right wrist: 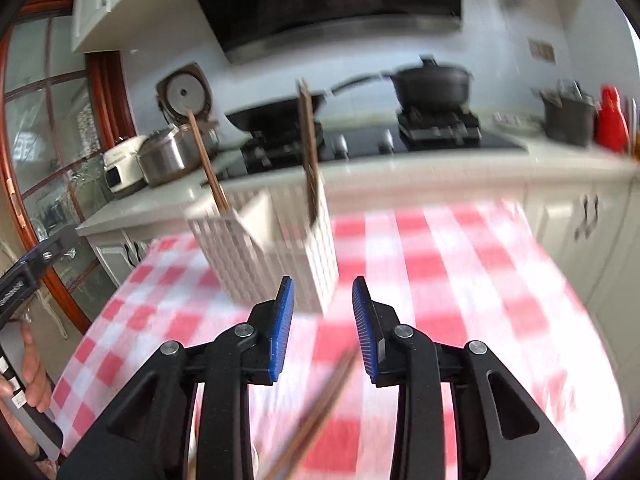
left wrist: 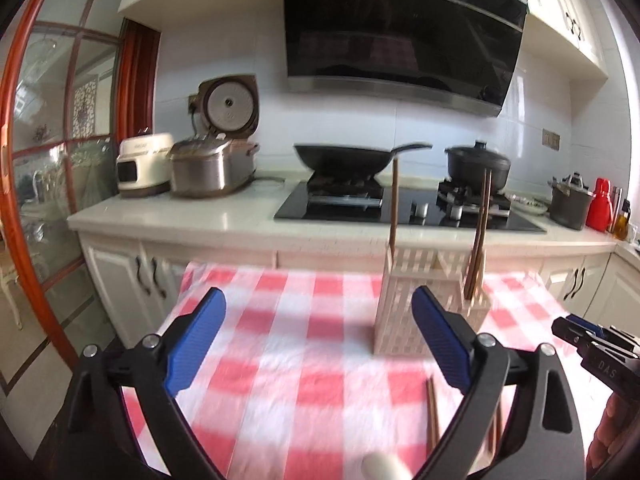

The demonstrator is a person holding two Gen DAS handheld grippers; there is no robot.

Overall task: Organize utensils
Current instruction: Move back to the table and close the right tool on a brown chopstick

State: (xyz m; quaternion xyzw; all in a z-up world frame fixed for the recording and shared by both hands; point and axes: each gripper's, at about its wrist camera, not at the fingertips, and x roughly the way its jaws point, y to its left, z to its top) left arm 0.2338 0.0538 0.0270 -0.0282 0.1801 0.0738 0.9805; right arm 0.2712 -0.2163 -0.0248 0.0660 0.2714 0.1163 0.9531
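Two loose chopsticks (right wrist: 320, 412) lie lengthwise on the bench below the right hand-held gripper (right wrist: 323, 328), nearer than the left hand-held gripper (left wrist: 318, 344); both gape empty.

Both wrist cameras look forward over a checked table (left wrist: 304, 320) toward the stove counter (left wrist: 224, 220) (left view from farther left), sharing the nearby white holder (left wrist: 404, 312) (right wrist: 276, 264).

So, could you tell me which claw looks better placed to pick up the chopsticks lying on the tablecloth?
Right, probably. The right claw is open with the loose chopsticks lying directly beneath its gap. The left claw is open too, but those chopsticks lie off toward its right finger.
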